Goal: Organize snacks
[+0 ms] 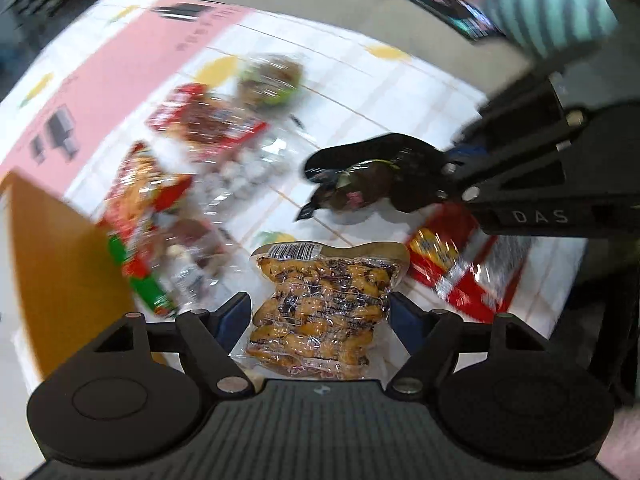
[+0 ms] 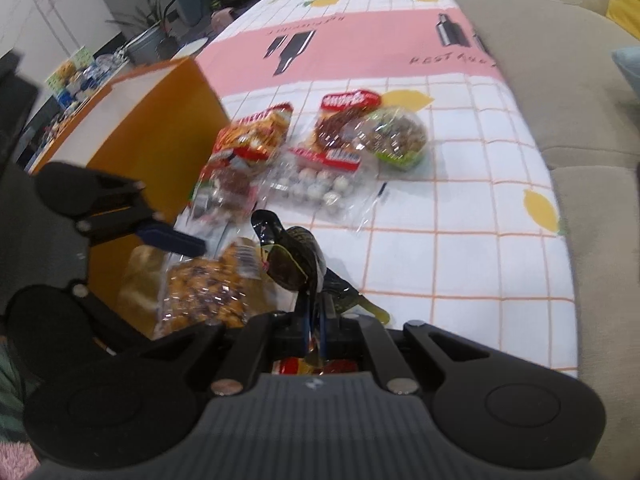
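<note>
My left gripper (image 1: 320, 304) is shut on a clear vacuum pack of yellow-brown snacks (image 1: 320, 300), held above the lemon-print tablecloth (image 2: 440, 220). The right wrist view shows that pack (image 2: 208, 280) beside an orange box (image 2: 160, 132). My right gripper (image 2: 316, 304) is shut on a small dark packet (image 2: 292, 256), which the left wrist view shows (image 1: 356, 188) just above the cloth. Loose snacks lie beyond: a red-orange bag (image 2: 256, 136), a red pack (image 2: 340, 120), a green-rimmed pack (image 2: 400, 136) and a clear pack of white balls (image 2: 320, 188).
Another red pack (image 1: 460, 268) lies under the right gripper's arm. The orange box (image 1: 60, 272) stands at the cloth's left edge. A beige sofa (image 2: 560, 80) borders the right side. A phone (image 1: 452, 8) and a striped sleeve (image 1: 552, 4) are at the far side.
</note>
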`<state>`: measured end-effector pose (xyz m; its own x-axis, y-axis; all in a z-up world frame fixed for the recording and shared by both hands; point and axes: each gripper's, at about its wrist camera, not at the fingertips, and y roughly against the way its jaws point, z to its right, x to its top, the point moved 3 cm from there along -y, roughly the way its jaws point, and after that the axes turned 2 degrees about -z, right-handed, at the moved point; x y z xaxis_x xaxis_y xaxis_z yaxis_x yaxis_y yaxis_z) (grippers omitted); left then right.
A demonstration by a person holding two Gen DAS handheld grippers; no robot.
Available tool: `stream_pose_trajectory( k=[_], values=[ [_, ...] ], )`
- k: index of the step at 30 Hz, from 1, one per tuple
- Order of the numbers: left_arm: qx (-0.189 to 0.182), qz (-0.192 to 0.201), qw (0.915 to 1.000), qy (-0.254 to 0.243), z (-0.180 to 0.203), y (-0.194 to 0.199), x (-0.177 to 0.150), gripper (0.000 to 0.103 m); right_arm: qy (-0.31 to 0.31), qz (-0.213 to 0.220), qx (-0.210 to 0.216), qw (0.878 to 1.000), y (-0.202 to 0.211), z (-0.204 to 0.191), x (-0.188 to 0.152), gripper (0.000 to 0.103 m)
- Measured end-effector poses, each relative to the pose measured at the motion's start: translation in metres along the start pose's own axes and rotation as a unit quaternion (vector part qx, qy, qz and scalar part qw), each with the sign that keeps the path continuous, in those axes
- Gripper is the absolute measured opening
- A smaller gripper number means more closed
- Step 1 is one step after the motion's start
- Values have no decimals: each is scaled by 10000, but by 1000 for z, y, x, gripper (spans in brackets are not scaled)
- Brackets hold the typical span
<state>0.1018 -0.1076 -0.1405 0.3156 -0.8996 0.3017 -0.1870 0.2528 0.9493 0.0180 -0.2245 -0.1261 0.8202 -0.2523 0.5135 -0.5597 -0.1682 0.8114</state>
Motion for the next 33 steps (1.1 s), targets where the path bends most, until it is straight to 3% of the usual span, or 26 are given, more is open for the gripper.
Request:
stream_pose_trajectory(
  k=[6,12,17,20,25,27,29,33],
  values=[
    [113,717,9911,1113,-8,54,-10,86,-199,347,-14,9992,19,6,6,0],
    [243,1366,9683,2078,-34,122,-29,86,-22,710,212,9972,44,-14,18,0],
    [521,1294,9521,2720,-77,166,-58,86,667,917,726,9909,63,-66,35,0],
    [856,1042,9474,2902,-100,176,-75,86,1332,963,883,9824,69,-106,46,0],
    [859,562,9351,3392,-137,170,-105,86,2551,821,863,9595,60,-170,61,0],
    [897,426,9303,3532,-149,165,-115,86,3079,760,790,9451,52,-196,64,0],
    [925,231,9243,3696,-162,156,-124,86,3624,641,714,9271,41,-217,65,0],
    [764,-140,9135,3995,-181,137,-141,86,4733,390,391,8791,13,-252,58,0]
  ],
)
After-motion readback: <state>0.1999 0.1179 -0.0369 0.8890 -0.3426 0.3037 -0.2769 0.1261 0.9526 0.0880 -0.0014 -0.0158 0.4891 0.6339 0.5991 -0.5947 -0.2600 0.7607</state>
